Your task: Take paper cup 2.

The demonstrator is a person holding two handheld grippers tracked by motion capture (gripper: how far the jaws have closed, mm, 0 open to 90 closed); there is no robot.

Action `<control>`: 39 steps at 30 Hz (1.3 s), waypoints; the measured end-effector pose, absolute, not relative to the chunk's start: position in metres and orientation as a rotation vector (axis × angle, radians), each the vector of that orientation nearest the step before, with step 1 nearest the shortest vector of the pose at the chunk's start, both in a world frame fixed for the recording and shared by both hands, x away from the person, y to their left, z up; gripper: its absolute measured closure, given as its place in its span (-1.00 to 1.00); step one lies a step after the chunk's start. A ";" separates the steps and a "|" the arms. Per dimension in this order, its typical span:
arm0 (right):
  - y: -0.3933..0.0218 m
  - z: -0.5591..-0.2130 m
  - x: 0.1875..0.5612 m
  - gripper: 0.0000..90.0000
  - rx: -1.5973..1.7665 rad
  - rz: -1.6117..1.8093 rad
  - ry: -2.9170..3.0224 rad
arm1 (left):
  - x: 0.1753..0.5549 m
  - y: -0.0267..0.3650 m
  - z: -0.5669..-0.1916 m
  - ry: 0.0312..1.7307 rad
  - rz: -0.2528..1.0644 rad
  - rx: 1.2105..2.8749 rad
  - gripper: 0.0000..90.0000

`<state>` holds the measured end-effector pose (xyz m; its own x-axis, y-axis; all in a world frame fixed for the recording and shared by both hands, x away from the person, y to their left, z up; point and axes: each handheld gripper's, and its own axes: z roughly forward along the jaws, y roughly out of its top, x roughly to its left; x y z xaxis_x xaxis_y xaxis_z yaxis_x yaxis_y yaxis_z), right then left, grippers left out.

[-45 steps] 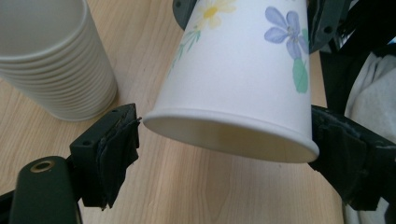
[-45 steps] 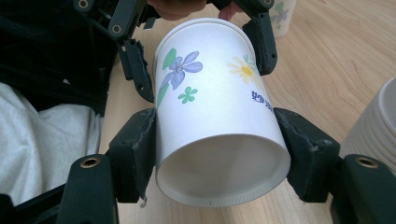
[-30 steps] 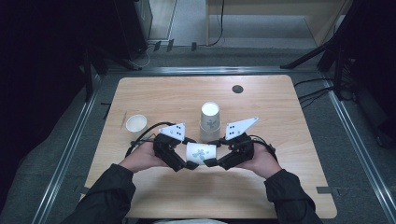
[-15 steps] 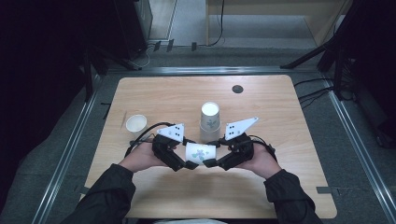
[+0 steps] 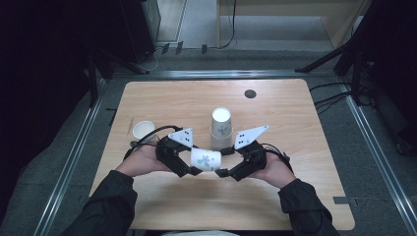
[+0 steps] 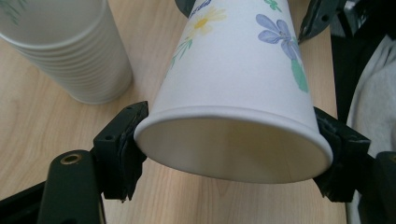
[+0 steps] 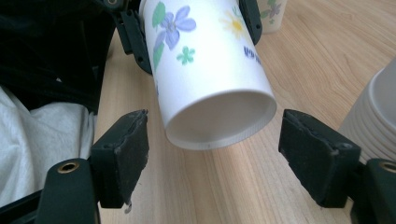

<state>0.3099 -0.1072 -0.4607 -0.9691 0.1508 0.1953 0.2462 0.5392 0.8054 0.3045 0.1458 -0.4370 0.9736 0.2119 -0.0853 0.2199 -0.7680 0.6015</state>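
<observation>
The cup stack (image 5: 221, 129) stands just behind both grippers, blocking the way forward. A lone cup (image 5: 143, 130) sits off left. Bare table (image 5: 305, 147) lies open to the right.

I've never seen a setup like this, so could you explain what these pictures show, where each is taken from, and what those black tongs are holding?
A person sits at a wooden table, holding hand-operated tongs in each hand. One camera looks down from above; the other two ride on the tongs themselves. The left tongs are clamped on the wide rim of a flowered paper cup lying sideways in the air. The right tongs have just been opening: their pads stand apart from the cup's narrow base. On the table stand an upside-down stack of cups and a single upright cup.
</observation>
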 end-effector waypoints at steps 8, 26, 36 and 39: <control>-0.100 -0.464 0.307 -0.42 -0.304 -1.391 -2.699 | 0.304 0.133 -0.441 0.293 -0.027 2.573 -0.48; -0.076 -0.484 0.303 -0.32 -0.230 -1.255 -2.766 | 0.301 0.120 -0.451 0.244 -0.037 2.664 -0.48; -0.076 -0.484 0.301 -0.26 -0.205 -1.256 -2.777 | 0.302 0.124 -0.452 0.240 -0.065 2.640 -0.50; -0.078 -0.483 0.301 -0.26 -0.203 -1.260 -2.777 | 0.302 0.126 -0.452 0.234 -0.050 2.615 -0.55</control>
<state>0.3015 -0.0777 -0.4828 -0.9876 0.0852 0.1321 0.1555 0.6518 0.7423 0.3022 0.1263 -0.4516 0.9845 0.1563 -0.0795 0.1751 -0.8549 0.4883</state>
